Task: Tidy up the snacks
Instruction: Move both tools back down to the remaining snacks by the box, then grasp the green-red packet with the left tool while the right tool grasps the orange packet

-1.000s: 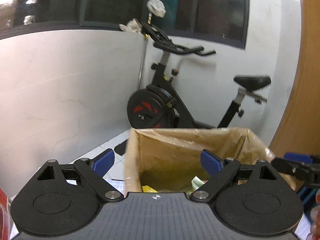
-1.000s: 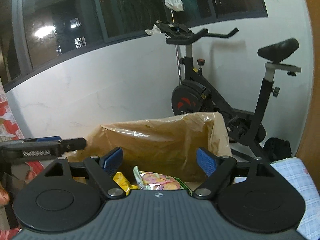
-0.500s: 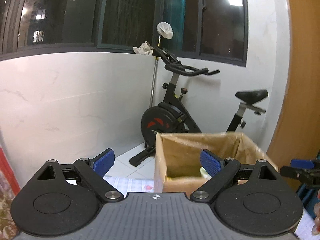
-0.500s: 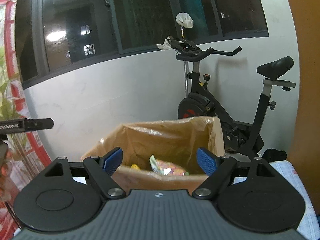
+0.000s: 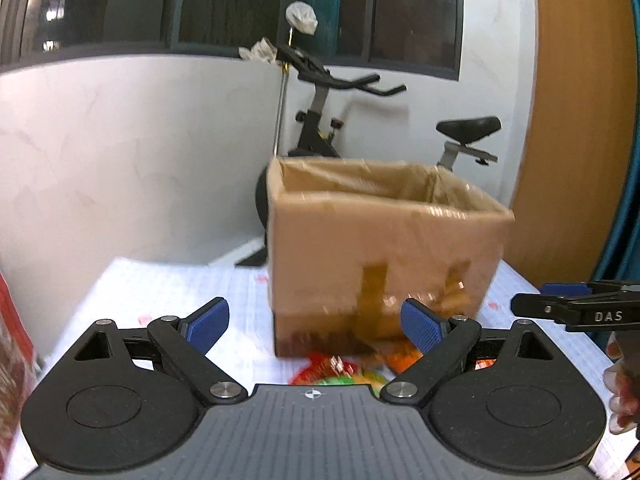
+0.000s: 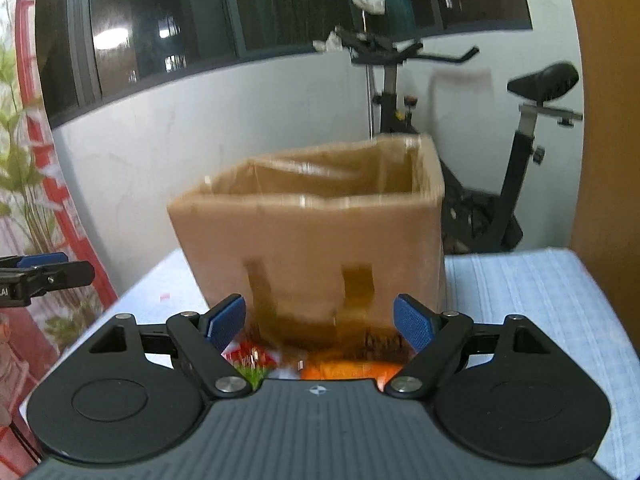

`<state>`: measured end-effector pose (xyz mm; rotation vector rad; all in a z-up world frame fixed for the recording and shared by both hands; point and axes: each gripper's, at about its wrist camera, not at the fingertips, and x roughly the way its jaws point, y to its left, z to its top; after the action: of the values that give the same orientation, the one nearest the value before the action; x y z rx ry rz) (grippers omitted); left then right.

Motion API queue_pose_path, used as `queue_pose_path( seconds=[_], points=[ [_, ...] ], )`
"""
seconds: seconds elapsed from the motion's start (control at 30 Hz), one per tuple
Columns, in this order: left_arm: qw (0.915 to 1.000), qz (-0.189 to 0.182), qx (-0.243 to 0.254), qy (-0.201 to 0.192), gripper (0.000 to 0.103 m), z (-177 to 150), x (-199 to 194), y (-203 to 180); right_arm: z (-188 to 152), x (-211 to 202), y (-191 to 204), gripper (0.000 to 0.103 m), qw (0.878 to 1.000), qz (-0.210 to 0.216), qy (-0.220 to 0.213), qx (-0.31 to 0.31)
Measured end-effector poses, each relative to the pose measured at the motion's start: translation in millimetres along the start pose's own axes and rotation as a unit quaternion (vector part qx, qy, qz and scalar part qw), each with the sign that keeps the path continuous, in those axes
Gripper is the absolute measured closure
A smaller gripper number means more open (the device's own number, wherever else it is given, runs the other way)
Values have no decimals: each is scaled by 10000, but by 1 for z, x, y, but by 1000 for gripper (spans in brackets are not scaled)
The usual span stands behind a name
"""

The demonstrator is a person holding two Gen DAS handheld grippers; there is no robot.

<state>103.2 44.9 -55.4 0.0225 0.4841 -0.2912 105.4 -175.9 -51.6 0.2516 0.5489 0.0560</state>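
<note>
A cardboard box lined with clear plastic stands on the cloth-covered table; it also shows in the right wrist view. Colourful snack packets lie on the table in front of the box, partly hidden by the gripper bodies; a red-green packet and an orange packet show in the right wrist view. My left gripper is open and empty, in front of the box. My right gripper is open and empty, also facing the box. Each gripper's fingertip shows in the other's view.
An exercise bike stands behind the table against the white wall. A wooden panel is at the right. A red floral banner stands at the left. The table's checked cloth extends right of the box.
Both grippers have pulled back and down from above the box opening to in front of it. The box's front wall and the packets on the table have come into view.
</note>
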Motion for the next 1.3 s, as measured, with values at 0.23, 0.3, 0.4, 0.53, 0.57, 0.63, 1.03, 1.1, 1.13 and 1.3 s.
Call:
queue_pose_path(
  seconds=[0.23,0.3,0.4,0.53,0.57,0.63,1.03,1.1,1.13,1.3],
  points=[
    [9989,6,63,458,9,-33,31,-4,-29,11,-4,19,9992,22,379,103],
    [9982,-5,10,602,9,-39,40,-3,-30,14,-6,19,9990,18,425,160],
    [9972,-56,-84,738,9,-47,51,-3,-31,18,-8,19,9987,18,469,209],
    [9955,-64,169,934,9,-62,62,-9,-35,21,-11,19,9982,15,538,254],
    [9950,-49,232,974,9,-68,64,-13,-36,22,-13,19,9981,10,556,274],
    [9938,-32,288,1071,9,-73,72,-13,-38,25,-15,19,9977,0,600,320],
    [9911,-195,0,1314,9,-81,101,-2,-48,46,-29,19,9946,-69,903,515],
    [9905,-258,-58,1351,9,-82,103,-1,-48,49,-32,19,9941,-99,940,534],
    [9900,-282,-78,1383,8,-82,104,-1,-49,52,-34,19,9938,-119,961,553],
    [9892,-426,-228,1386,8,-83,108,2,-47,68,-44,19,9910,-127,1101,756]
  ],
)
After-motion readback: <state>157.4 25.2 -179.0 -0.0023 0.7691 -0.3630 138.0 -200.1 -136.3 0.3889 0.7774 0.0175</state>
